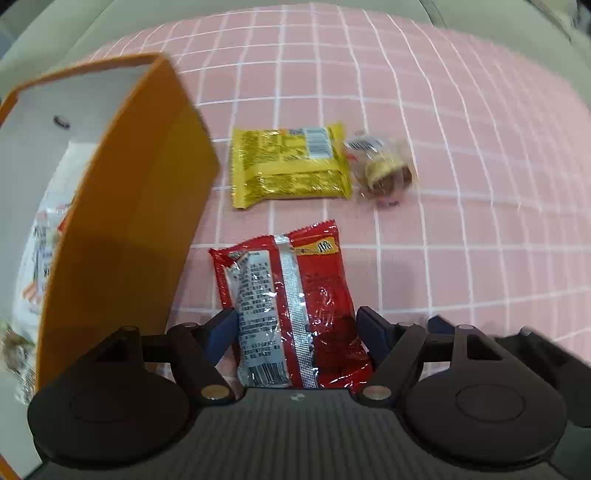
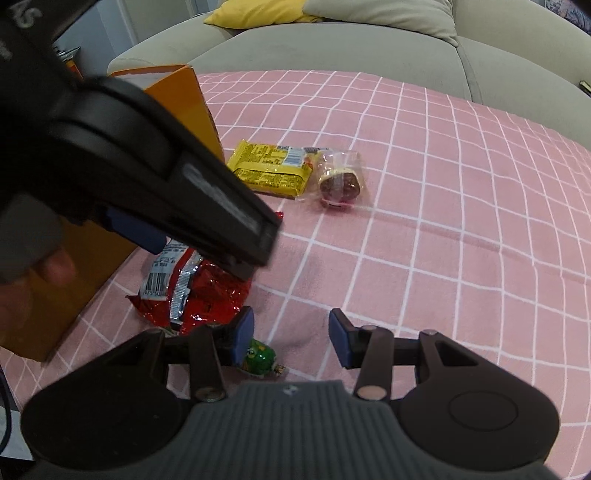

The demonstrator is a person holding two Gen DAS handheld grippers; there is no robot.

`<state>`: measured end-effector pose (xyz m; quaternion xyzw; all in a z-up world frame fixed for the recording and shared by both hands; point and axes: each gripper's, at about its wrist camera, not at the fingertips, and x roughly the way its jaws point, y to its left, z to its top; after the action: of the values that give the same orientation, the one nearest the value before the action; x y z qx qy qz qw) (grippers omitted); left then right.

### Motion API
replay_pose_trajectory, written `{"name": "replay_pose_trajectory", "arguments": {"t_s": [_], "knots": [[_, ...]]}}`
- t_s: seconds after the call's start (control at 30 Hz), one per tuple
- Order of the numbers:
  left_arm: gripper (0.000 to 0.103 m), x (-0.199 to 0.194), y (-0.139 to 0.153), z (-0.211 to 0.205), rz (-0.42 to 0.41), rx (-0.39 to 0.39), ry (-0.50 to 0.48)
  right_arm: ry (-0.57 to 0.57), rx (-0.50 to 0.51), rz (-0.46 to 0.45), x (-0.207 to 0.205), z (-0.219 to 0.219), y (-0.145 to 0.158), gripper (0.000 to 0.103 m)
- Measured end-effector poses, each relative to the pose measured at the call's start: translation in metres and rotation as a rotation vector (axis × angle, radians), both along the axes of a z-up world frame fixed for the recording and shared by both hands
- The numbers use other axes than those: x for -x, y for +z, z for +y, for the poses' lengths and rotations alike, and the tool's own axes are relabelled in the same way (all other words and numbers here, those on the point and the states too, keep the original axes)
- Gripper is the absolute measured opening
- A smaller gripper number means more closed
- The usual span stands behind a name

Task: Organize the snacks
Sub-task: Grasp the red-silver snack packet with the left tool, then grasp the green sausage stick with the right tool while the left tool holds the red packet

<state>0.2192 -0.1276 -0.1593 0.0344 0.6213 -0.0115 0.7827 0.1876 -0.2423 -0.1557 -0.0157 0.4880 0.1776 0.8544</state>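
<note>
Red foil of the snack packet [image 1: 291, 306], its near end cut off by the left gripper [image 1: 295, 332] whose wide jaws flank it without pressing, lies at six o'clock from the yellow packet [image 1: 288, 166], while the right gripper [image 2: 291, 336] hangs half-open, empty, touching nothing.

Cloth: my work surface is a pink cloth [image 2: 443, 221] with a white grid, slightly wrinkled.
Sofa: a grey-beige sofa [image 2: 332, 48] curves just behind the cloth's far edge.
Cushions: a yellow cushion [image 2: 255, 14] rests on the sofa, touching a beige cushion [image 2: 380, 16] to its right.
Left of the sofa: I see a pale wall, too blurred for more.
Light: even and soft, with faint shadows on the cloth.
</note>
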Motion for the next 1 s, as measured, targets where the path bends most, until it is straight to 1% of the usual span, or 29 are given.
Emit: {"name": "replay_pose_trajectory", "arguments": {"t_s": [0.03, 0.13, 0.17, 0.3, 0.5, 0.67, 0.77, 0.87, 0.97, 1.0], "knots": [[0.089, 0.0, -0.003, -0.005, -0.001, -0.026, -0.011, -0.002, -0.004, 0.001, -0.001, -0.001, -0.001, 0.044], [0.089, 0.001, -0.009, -0.013, 0.007, -0.067, -0.03, -0.002, -0.012, 0.006, -0.002, -0.003, -0.001, 0.044], [0.086, 0.002, -0.012, -0.014, 0.009, -0.076, -0.037, -0.002, -0.012, 0.006, -0.002, -0.004, -0.002, 0.044], [0.082, 0.007, -0.014, -0.016, 0.001, -0.078, -0.047, -0.002, -0.013, 0.011, -0.002, -0.006, -0.002, 0.044], [0.081, 0.012, -0.015, -0.005, -0.018, -0.038, -0.067, 0.004, -0.007, 0.013, -0.003, -0.008, -0.001, 0.044], [0.081, 0.019, 0.001, 0.013, -0.051, 0.002, -0.072, 0.03, 0.004, 0.007, -0.004, -0.012, 0.003, 0.045], [0.081, 0.03, 0.015, 0.023, -0.073, 0.031, -0.082, 0.081, 0.01, 0.0, -0.003, -0.014, 0.006, 0.045], [0.081, 0.039, 0.032, 0.032, -0.097, 0.055, -0.092, 0.161, 0.004, -0.006, -0.002, -0.015, 0.009, 0.045], [0.081, 0.055, 0.046, 0.045, -0.115, 0.083, -0.091, 0.272, 0.01, -0.009, -0.001, -0.009, 0.012, 0.045], [0.081, 0.057, 0.051, 0.042, -0.117, 0.088, -0.09, 0.316, 0.017, -0.01, 0.0, -0.005, 0.013, 0.045]]}}
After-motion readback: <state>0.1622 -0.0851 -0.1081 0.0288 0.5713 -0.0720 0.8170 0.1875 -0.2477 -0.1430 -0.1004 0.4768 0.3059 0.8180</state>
